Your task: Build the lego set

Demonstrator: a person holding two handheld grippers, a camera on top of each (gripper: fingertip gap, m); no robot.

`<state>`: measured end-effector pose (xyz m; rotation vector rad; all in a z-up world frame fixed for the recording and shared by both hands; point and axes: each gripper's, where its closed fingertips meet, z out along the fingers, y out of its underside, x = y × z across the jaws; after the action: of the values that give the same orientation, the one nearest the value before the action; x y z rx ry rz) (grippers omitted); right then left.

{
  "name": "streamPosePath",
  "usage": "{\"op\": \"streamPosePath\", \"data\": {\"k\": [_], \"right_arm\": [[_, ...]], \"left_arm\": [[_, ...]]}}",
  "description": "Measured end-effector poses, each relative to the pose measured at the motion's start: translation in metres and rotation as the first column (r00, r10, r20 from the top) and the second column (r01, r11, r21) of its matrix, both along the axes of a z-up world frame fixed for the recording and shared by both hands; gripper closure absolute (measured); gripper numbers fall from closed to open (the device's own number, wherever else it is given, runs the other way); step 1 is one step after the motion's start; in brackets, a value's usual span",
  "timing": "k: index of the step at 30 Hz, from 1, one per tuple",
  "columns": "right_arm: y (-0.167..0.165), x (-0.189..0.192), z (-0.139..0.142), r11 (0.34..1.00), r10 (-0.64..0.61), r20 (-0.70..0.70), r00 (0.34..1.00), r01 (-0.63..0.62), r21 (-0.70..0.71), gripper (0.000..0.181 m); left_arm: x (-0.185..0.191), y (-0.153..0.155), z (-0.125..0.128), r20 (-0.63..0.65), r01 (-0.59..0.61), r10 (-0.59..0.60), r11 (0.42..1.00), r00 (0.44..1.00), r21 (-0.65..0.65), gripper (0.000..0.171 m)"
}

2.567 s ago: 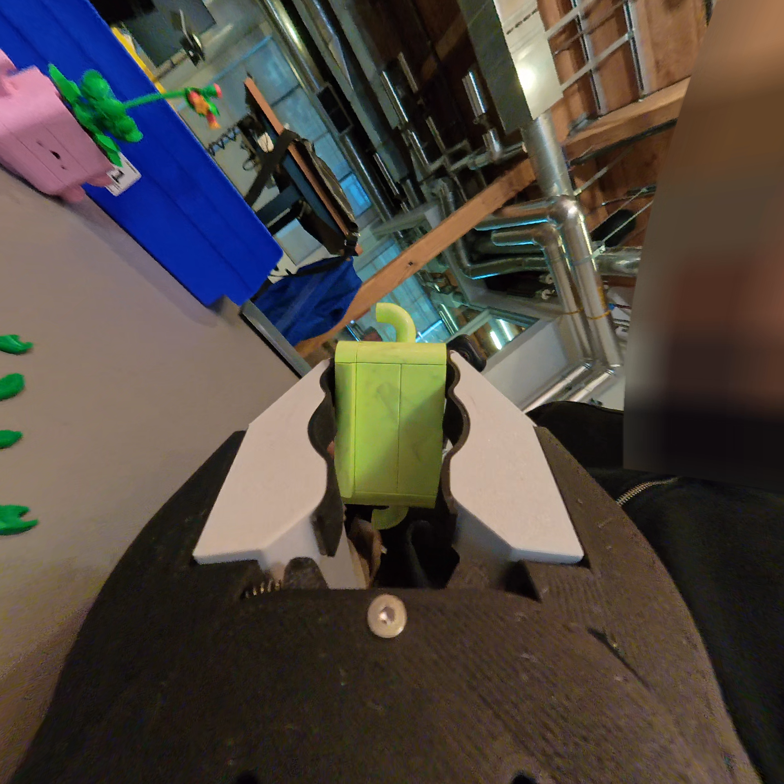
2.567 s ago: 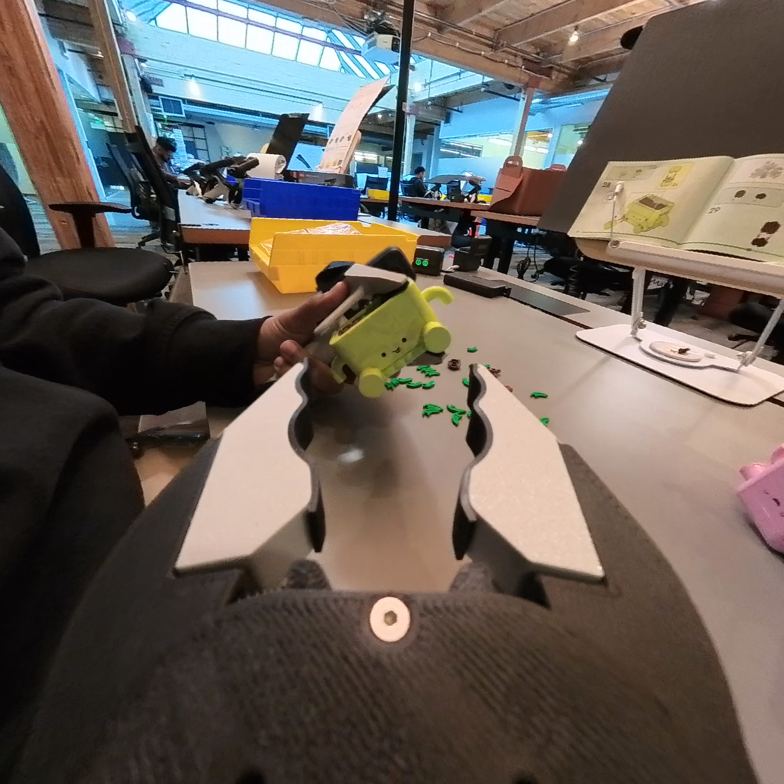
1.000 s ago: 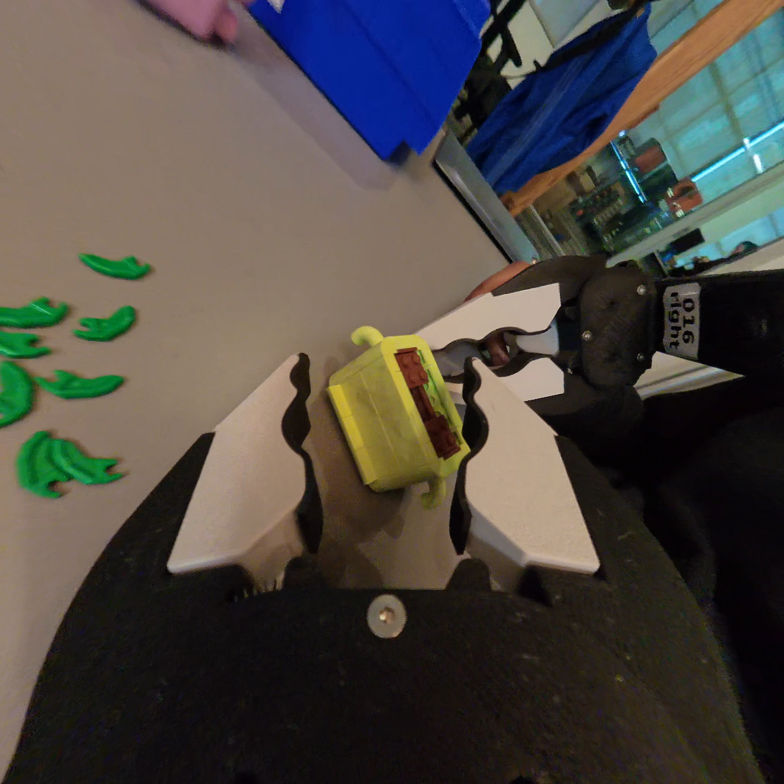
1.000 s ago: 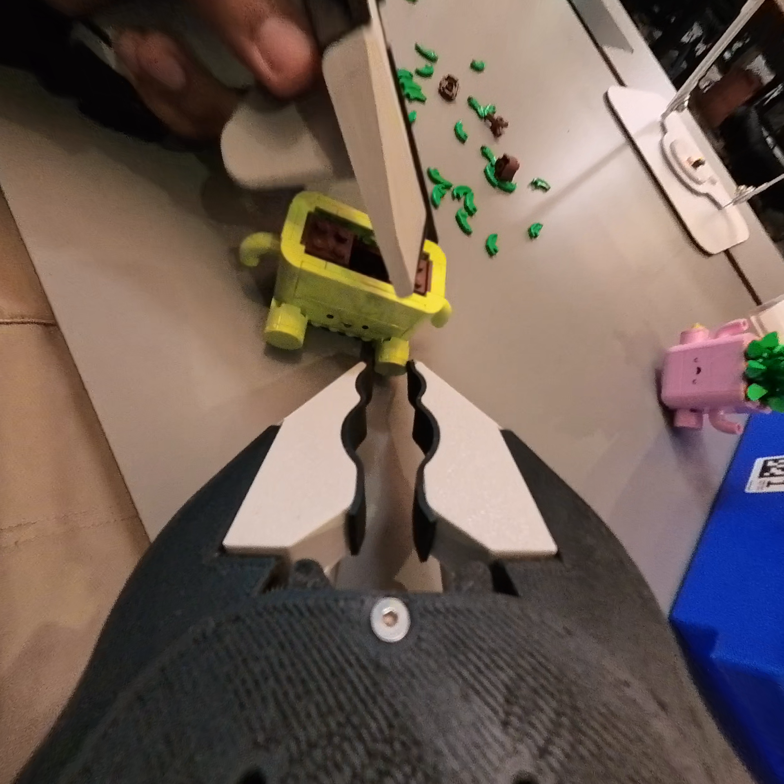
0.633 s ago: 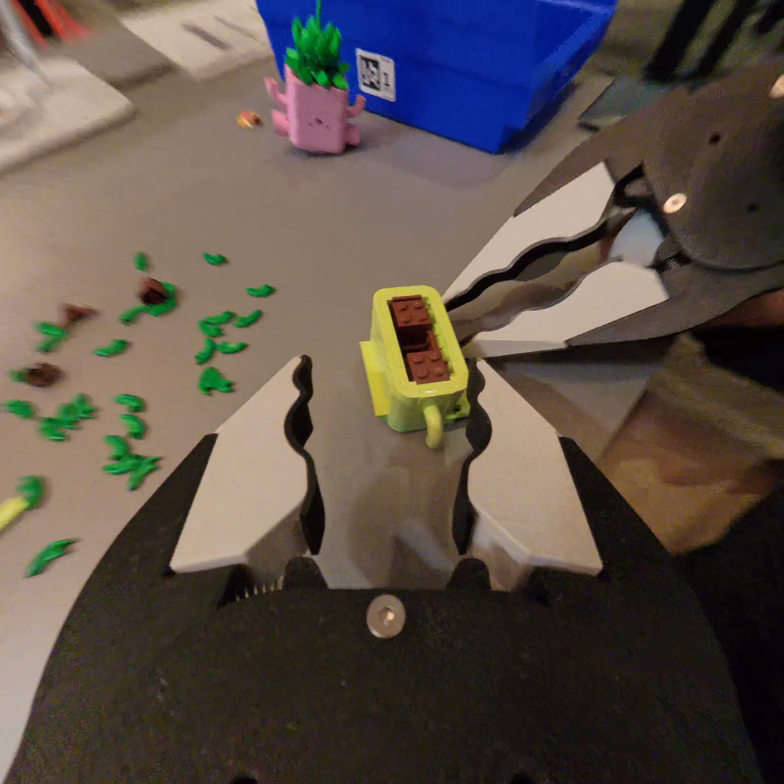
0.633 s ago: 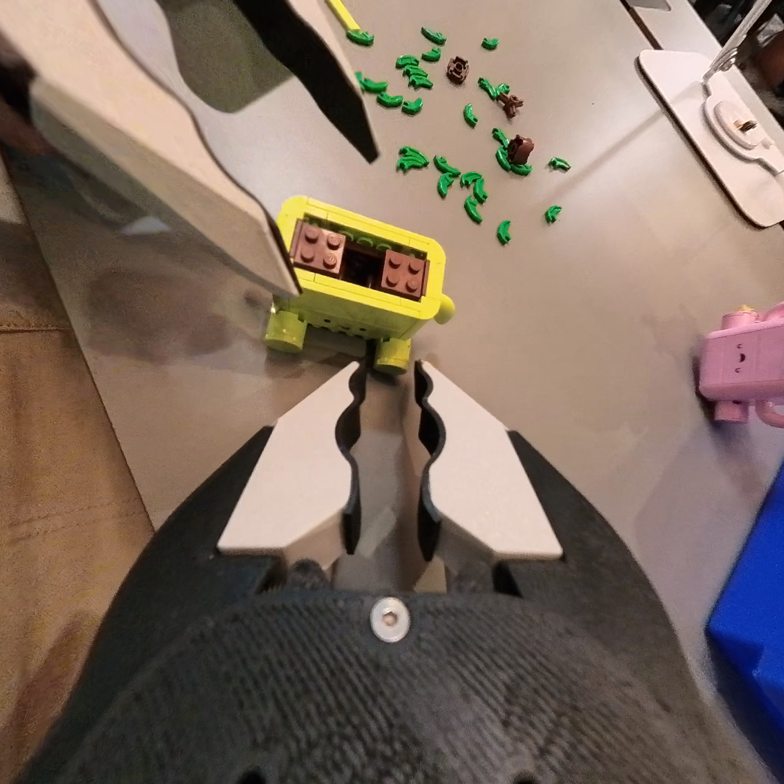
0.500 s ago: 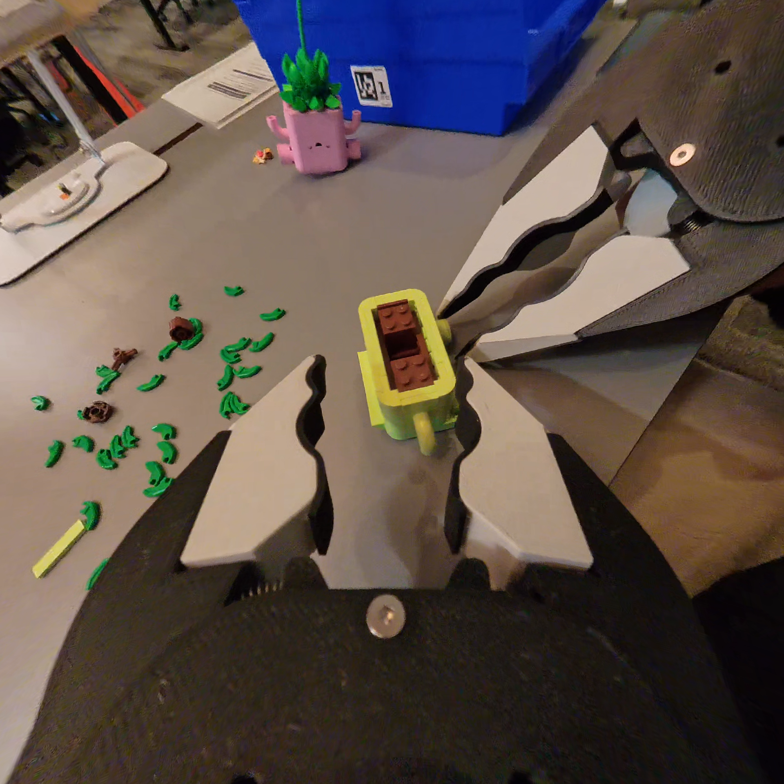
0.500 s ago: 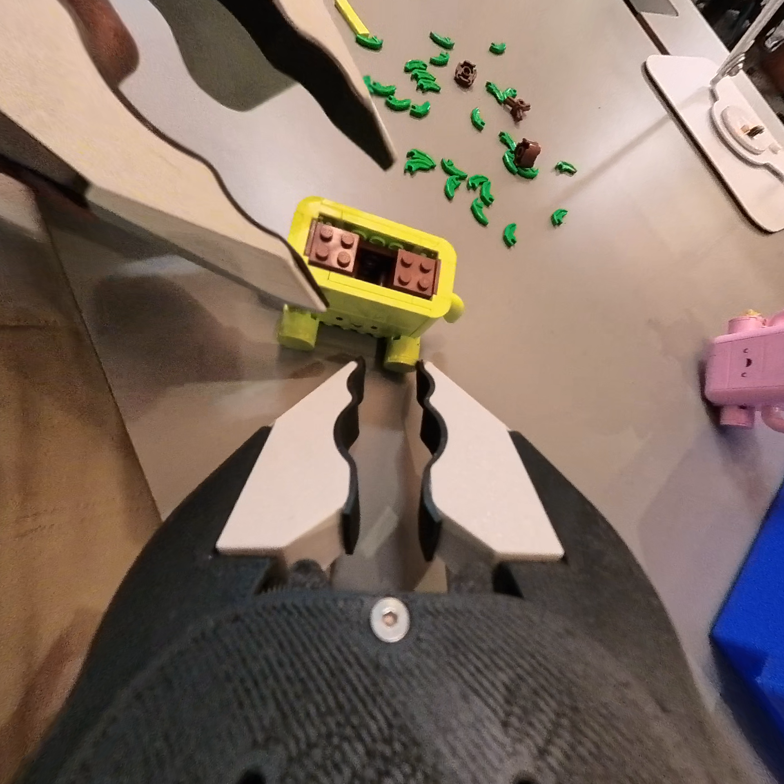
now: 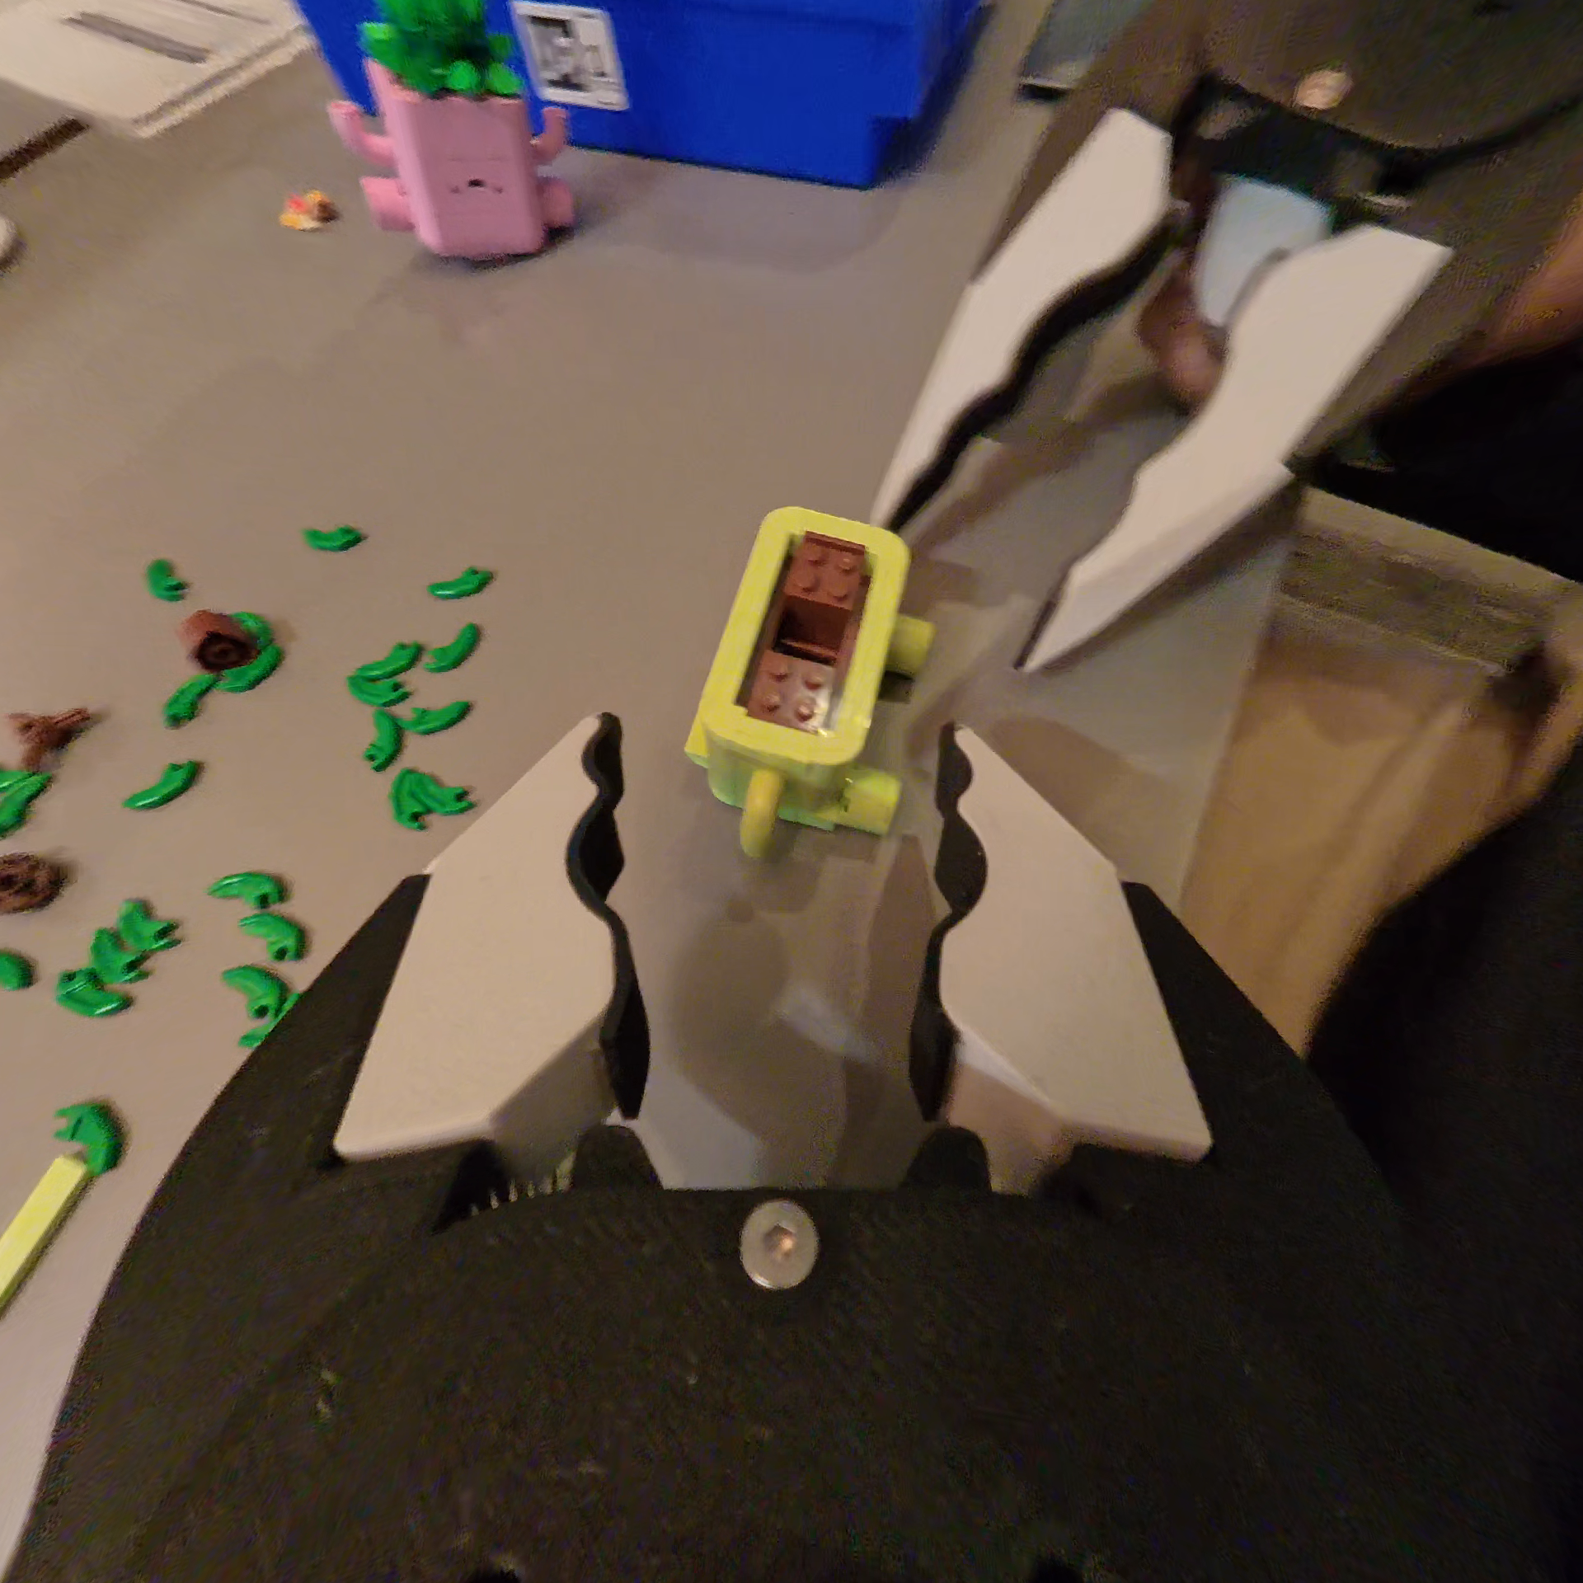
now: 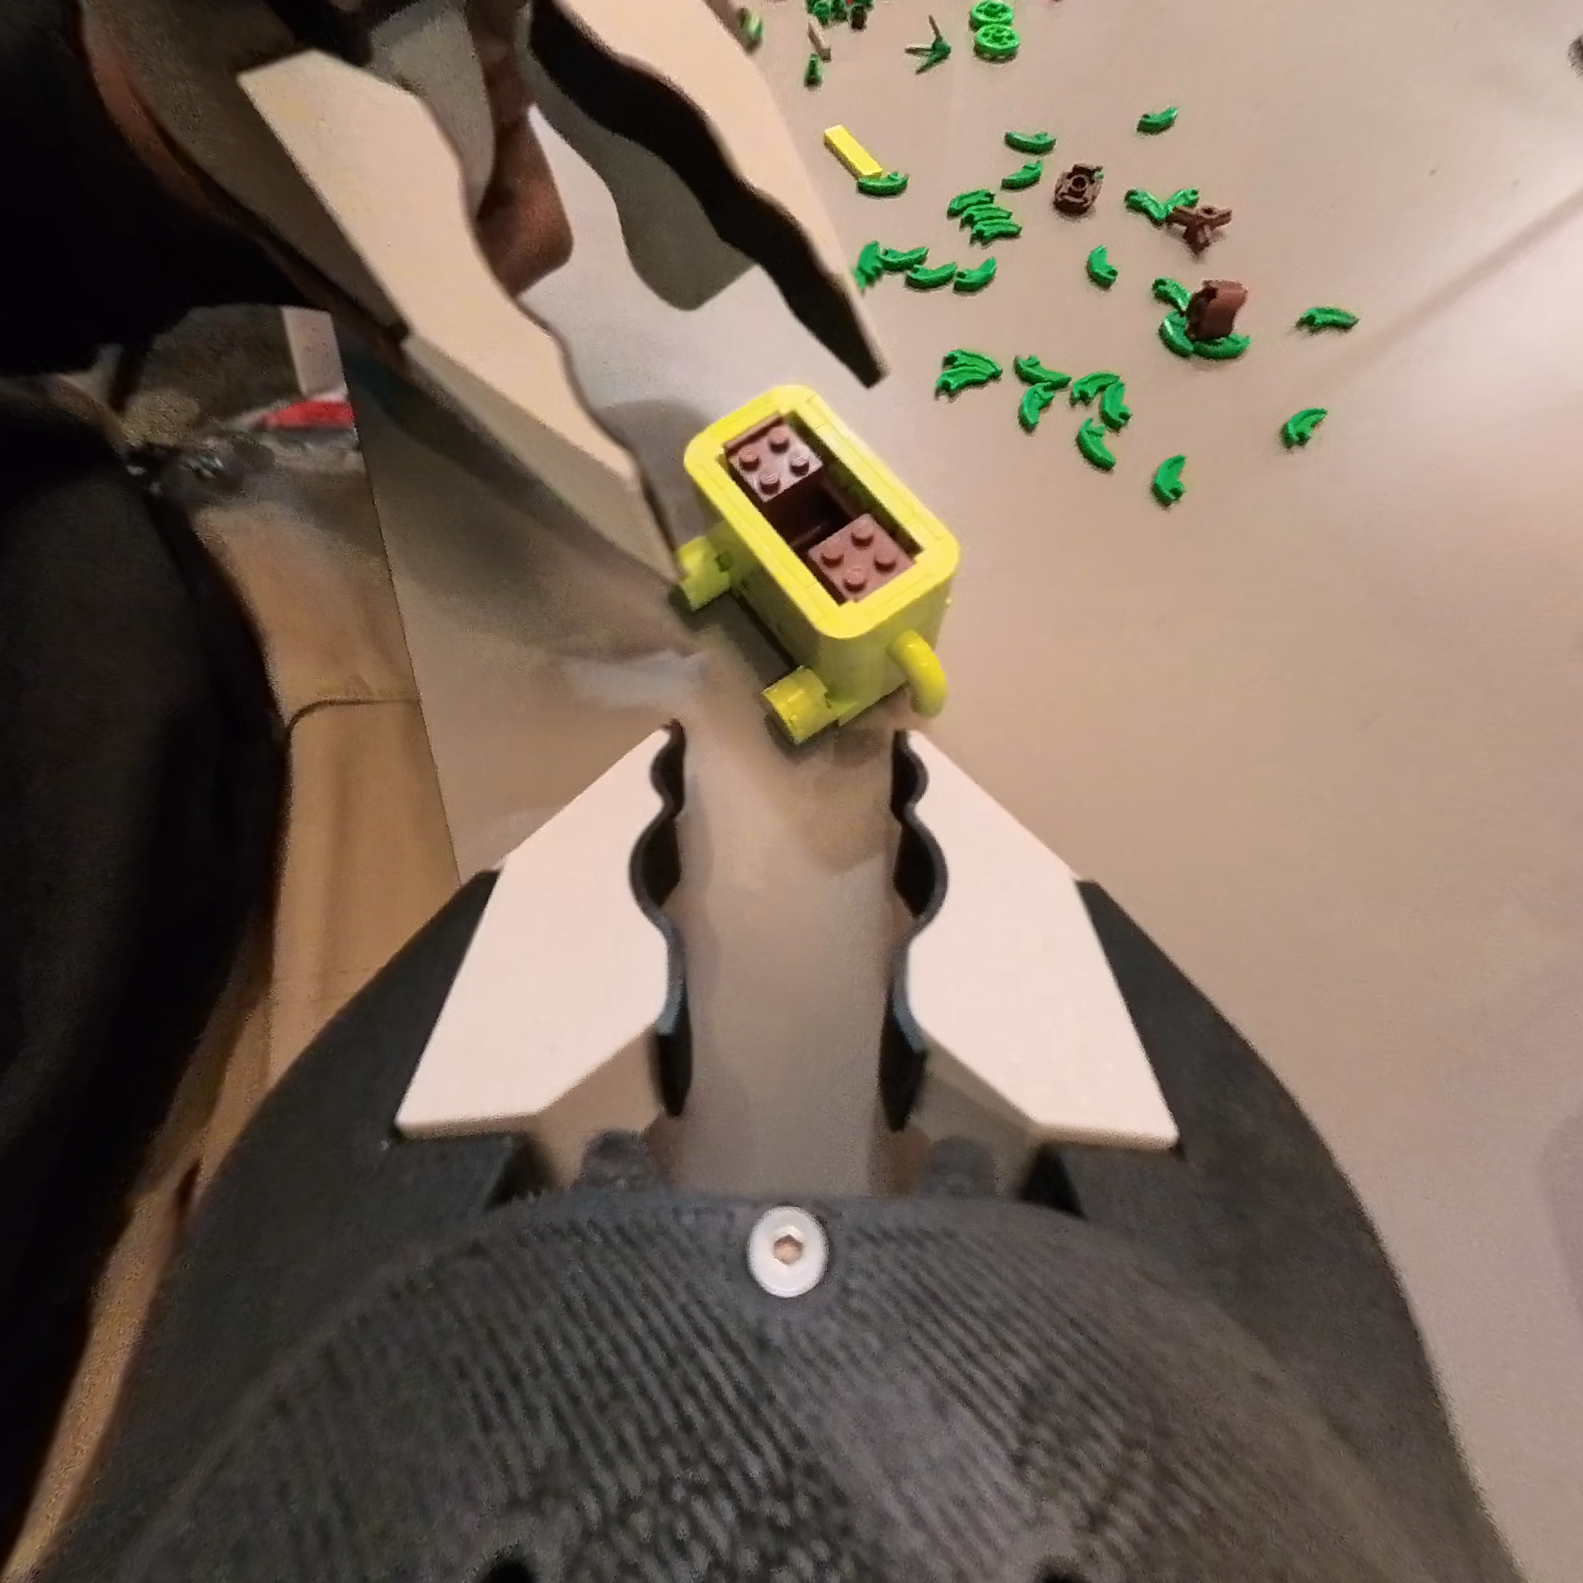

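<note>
A lime-green Lego pot [image 9: 801, 754] with two brown bricks [image 9: 827, 570] inside stands upright on the grey table [image 9: 600, 368], free of both grippers. My left gripper [image 9: 775, 732] is open and empty, its tips just short of the pot's near end. My right gripper [image 10: 785, 735] is open and empty, its tips just short of the pot [image 10: 865, 634]. It also shows in the left wrist view [image 9: 955, 591], to the pot's right. The left gripper also shows in the right wrist view [image 10: 771, 467], with one fingertip by the pot's foot.
Several green leaf pieces [image 9: 403, 685] and brown pieces [image 9: 218, 638] lie scattered left of the pot. A pink Lego pot figure [image 9: 467, 180] stands before a blue bin [image 9: 728, 77]. A lime bar [image 10: 852, 150] lies farther off. The table edge [image 9: 1413, 565] runs just right of the pot. My left gripper is the nearer one to the lime bar [image 10: 852, 150]: about 15 centimeters, against 25 centimeters.
My left gripper let go of the lime pot, which now stands on the table, and drew back a little. My right gripper opened wider and swung round the pot.
</note>
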<state>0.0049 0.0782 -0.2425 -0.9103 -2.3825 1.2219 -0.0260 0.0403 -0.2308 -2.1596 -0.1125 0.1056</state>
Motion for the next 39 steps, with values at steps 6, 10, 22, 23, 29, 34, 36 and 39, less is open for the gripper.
{"op": "streamPosePath", "data": {"k": [6,10,22,23,29,34,36,39], "right_arm": [[0.014,-0.022,0.003,1.0,0.0,-0.058,0.998,0.002,0.029,0.102],[0.008,-0.029,-0.003,0.986,0.14,-0.092,0.986,-0.13,0.109,0.097],[-0.013,-0.017,-0.013,0.897,0.429,-0.006,0.903,-0.425,0.117,0.125],[-0.013,-0.016,-0.013,0.898,0.428,-0.022,0.903,-0.423,0.126,0.124],[-0.013,-0.006,-0.011,0.902,0.416,-0.071,0.906,-0.403,0.153,0.125],[-0.014,-0.005,-0.012,0.903,0.417,-0.031,0.908,-0.41,0.13,0.125],[-0.014,-0.005,-0.013,0.902,0.419,-0.009,0.908,-0.415,0.117,0.124],[-0.014,-0.005,-0.013,0.902,0.419,0.004,0.908,-0.417,0.11,0.123]], "left_arm": [[0.012,-0.005,-0.005,0.135,0.145,-0.143,0.989,0.98,-0.005,0.08],[0.0,-0.003,-0.023,0.043,0.147,-0.142,0.98,0.989,-0.138,0.093],[0.01,-0.001,-0.024,-0.017,0.231,-0.236,0.961,0.972,-0.151,0.116],[0.011,-0.001,-0.024,-0.029,0.237,-0.244,0.959,0.969,-0.153,0.116],[0.019,-0.003,-0.024,-0.132,0.29,-0.313,0.942,0.941,-0.167,0.115],[0.019,-0.003,-0.026,-0.053,0.313,-0.326,0.935,0.944,-0.168,0.114],[0.02,-0.003,-0.026,-0.021,0.321,-0.329,0.933,0.944,-0.164,0.115],[0.021,-0.004,-0.026,0.006,0.331,-0.335,0.93,0.942,-0.161,0.115]]}}
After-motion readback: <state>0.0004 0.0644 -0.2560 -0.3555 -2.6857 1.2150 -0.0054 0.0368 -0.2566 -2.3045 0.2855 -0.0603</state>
